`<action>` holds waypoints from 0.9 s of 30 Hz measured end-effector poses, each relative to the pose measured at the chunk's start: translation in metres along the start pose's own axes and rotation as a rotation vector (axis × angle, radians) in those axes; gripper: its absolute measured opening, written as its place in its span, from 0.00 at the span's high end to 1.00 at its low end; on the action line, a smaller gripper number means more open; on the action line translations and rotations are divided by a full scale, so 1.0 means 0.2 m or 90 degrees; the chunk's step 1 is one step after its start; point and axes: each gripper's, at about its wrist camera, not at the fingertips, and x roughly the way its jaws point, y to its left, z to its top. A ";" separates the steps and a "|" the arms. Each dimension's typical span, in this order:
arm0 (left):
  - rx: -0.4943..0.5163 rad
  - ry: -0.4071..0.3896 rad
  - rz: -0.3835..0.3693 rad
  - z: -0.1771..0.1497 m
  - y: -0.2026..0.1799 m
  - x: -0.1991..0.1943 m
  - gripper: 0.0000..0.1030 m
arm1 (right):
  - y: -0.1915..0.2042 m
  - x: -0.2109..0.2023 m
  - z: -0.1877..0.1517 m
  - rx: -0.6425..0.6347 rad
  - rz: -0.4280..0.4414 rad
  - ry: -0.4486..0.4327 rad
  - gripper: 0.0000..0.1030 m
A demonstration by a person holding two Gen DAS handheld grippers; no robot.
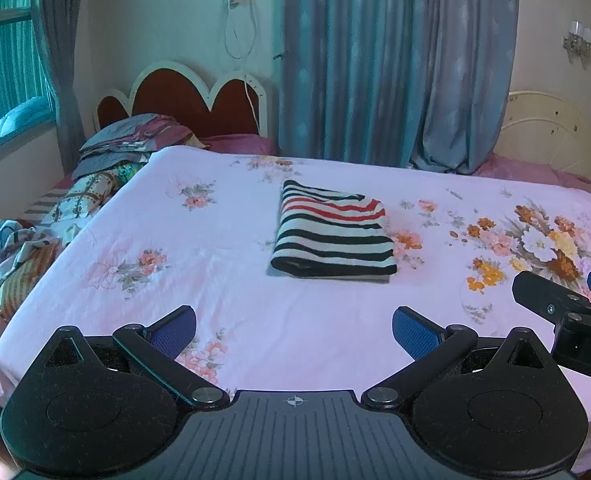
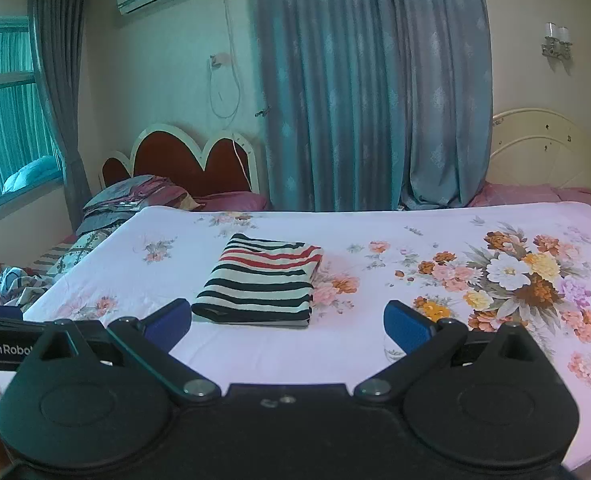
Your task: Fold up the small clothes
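Striped garment (image 2: 261, 280) lies folded ahead, long axis running away from me; my right gripper (image 2: 287, 322) is nearer, left gripper (image 1: 294, 330) farther; both jaws wide, empty.

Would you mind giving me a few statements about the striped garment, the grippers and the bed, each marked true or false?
1. The striped garment lies folded on the floral bedsheet. True.
2. The left gripper is clamped on the garment. False: it is open and holds nothing, short of the garment.
3. The right gripper is open and empty. True.
4. The garment has only black and white stripes. False: a few stripes are red.
5. A heap of bedding sits near the scalloped headboard. True.
6. The blue curtain is pulled aside from a bright window. False: it hangs closed.
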 end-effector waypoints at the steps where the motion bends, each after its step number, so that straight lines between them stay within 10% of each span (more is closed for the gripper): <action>1: 0.001 0.000 -0.001 0.00 0.00 -0.01 0.00 | 0.00 -0.01 0.00 0.000 -0.001 -0.002 0.01; 27: -0.007 -0.009 0.018 0.00 0.01 -0.05 0.00 | -0.03 -0.02 0.00 0.002 -0.018 0.005 0.01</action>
